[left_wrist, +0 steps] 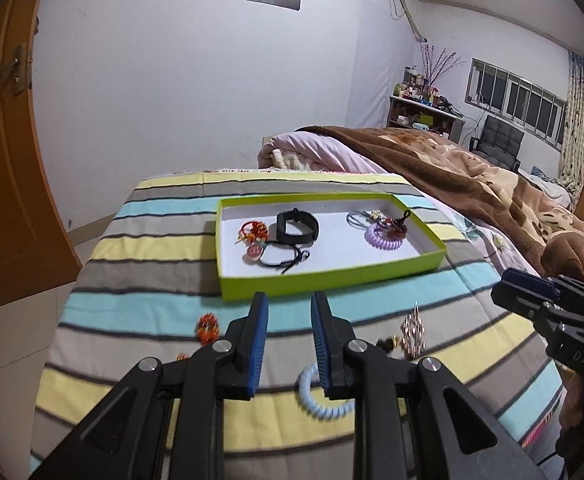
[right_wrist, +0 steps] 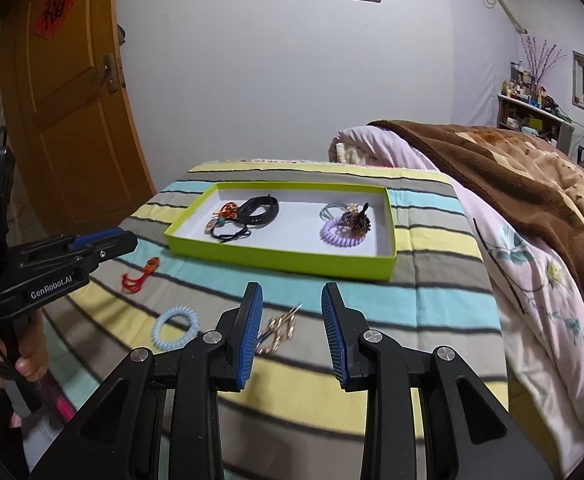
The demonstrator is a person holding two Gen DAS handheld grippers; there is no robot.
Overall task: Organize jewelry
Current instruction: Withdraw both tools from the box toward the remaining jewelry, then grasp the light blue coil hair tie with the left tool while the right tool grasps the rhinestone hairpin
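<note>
A lime-green box lid (left_wrist: pixel 332 276) (right_wrist: pixel 283 258) lies on the striped bedspread. It holds a black strap (left_wrist: pixel 296 226), red ornaments, a black hair tie and a purple coil tie (left_wrist: pixel 382 238) (right_wrist: pixel 342 236). On the spread in front lie a light-blue coil tie (left_wrist: pixel 324 402) (right_wrist: pixel 175 326), a gold hairpin (left_wrist: pixel 412 332) (right_wrist: pixel 279 330) and a red beaded piece (left_wrist: pixel 207 326) (right_wrist: pixel 141 274). My left gripper (left_wrist: pixel 289 304) is open and empty above the blue coil. My right gripper (right_wrist: pixel 292 294) is open and empty, the hairpin by its left finger.
A pink quilt and brown blanket (right_wrist: pixel 512 200) are heaped on the right side of the bed. An orange wooden door (right_wrist: pixel 67 120) stands at the left. The bed edge drops off at the left to a tiled floor (left_wrist: pixel 11 320).
</note>
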